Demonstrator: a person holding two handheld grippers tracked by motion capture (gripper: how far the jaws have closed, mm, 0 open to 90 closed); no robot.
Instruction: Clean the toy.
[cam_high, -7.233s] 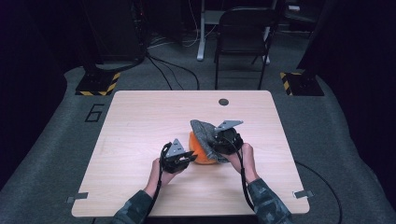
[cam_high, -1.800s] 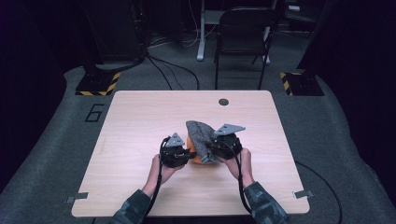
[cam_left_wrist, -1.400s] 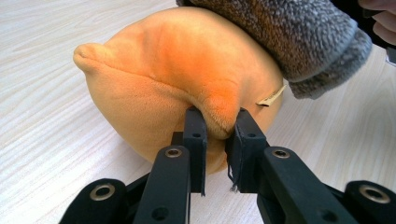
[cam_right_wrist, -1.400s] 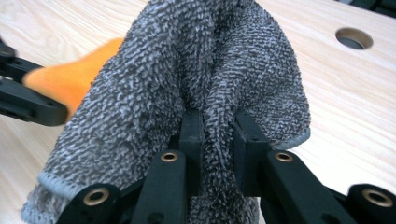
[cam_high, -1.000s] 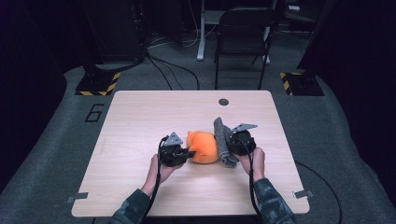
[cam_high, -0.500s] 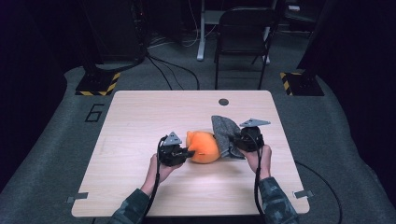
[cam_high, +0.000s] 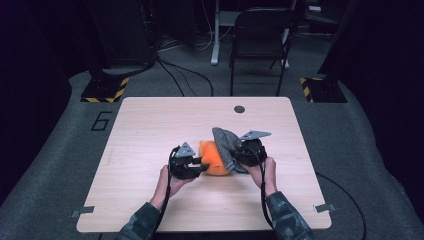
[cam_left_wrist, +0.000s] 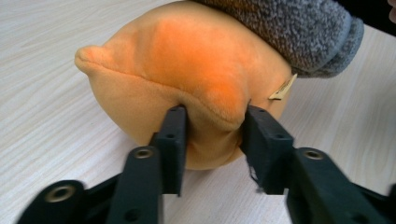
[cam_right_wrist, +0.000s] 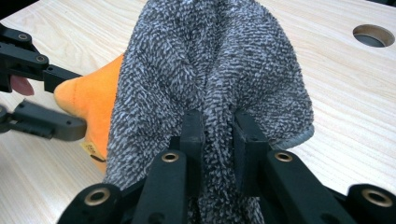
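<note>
At six o'clock on the surface (cam_high: 150, 130), my right gripper (cam_right_wrist: 218, 122) clamps the grey cloth (cam_right_wrist: 210, 70); my left gripper (cam_left_wrist: 212, 126), jaws just opening, straddles the orange plush (cam_left_wrist: 187, 65).

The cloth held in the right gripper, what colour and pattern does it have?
The cloth is grey, a speckled mix of dark and light fuzzy loops. It shows best in the right gripper view.

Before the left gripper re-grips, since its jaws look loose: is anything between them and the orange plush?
Nothing visible: the left gripper, jaws just opening, straddles a fold of the orange plush. The grey cloth lies beyond.
</note>
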